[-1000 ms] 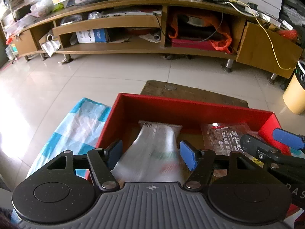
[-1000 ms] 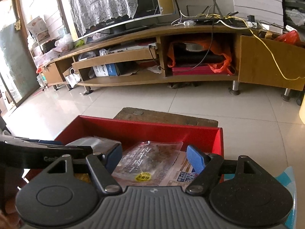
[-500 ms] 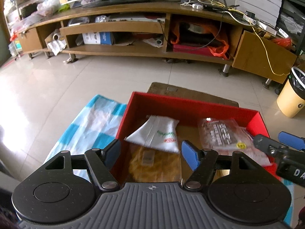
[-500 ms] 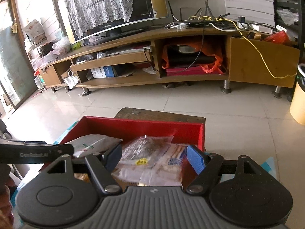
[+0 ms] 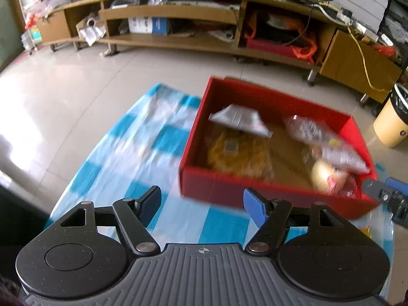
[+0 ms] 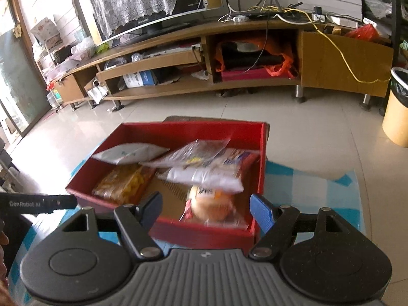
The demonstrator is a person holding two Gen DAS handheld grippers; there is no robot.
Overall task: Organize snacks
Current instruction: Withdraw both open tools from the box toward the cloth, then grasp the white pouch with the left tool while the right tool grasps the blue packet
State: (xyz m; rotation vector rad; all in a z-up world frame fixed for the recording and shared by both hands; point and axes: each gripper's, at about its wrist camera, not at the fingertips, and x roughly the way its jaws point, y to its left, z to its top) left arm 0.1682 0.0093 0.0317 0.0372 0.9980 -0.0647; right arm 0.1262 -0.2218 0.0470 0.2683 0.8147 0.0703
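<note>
Blurred snack packets in red box, labels unreadable

Motion blur smears the red box and its snack packets in the left wrist view; printing on the white packet and the clear packet is unreadable. The checkered cloth is blurred too. The right gripper is cut off by the frame's right edge. In the right wrist view, the round bun packet is blurred, and the yellow bin is cropped at the right edge.
</note>
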